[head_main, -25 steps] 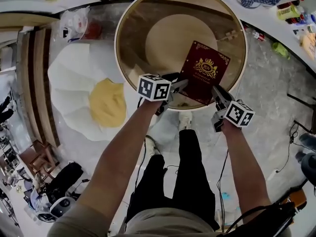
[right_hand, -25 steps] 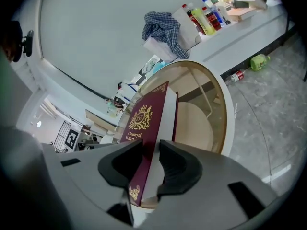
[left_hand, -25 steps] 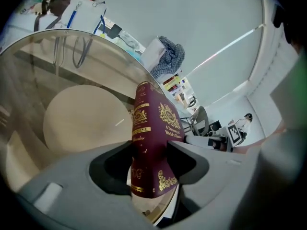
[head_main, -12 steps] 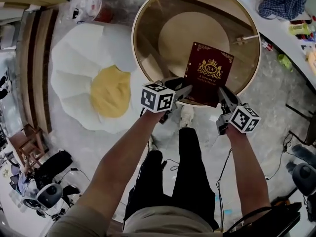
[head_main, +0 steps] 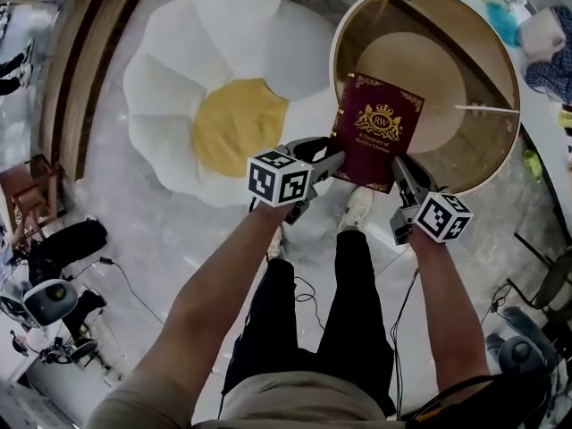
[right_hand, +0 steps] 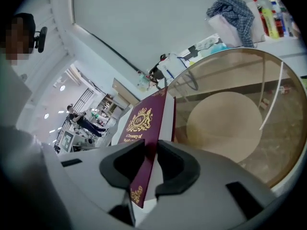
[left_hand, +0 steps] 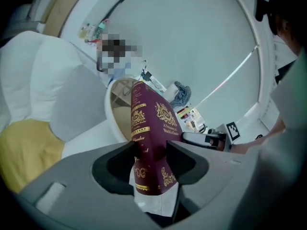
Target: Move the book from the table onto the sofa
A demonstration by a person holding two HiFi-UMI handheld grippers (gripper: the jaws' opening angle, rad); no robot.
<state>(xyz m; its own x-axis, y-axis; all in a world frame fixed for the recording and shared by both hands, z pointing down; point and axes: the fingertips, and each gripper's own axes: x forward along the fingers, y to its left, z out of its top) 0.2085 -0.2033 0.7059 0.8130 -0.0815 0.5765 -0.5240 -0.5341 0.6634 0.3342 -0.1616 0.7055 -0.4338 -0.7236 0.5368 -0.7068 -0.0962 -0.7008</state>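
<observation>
- Head view: the maroon hardback book (head_main: 377, 128) is held at its near short edge. The left gripper (head_main: 332, 161) has the near-left corner and the right gripper (head_main: 399, 170) the near-right corner. The book's long axis runs away from the person. It hangs over the near-left rim of the round glass table (head_main: 500, 150), with its near end already past the rim and over the floor.
- The flower-shaped sofa (head_main: 179, 79), white petals round a yellow centre, lies to the book's left, just beside the table. The left hand is the nearer one. The floor between looks open; the table rim is the only edge to pass.
- Left gripper view: the jaws are clamped on the book (left_hand: 151, 128) at its spine end, with the cover standing steeply on edge. The sofa (left_hand: 43, 80) fills the left side and the table (left_hand: 117, 104) sits behind the book. So the carry should go leftward.
- Right gripper view: the jaws have just been closing and now pinch the book (right_hand: 146, 123) through cover and pages. The table (right_hand: 230, 119) lies to the right, away from the coming path.
</observation>
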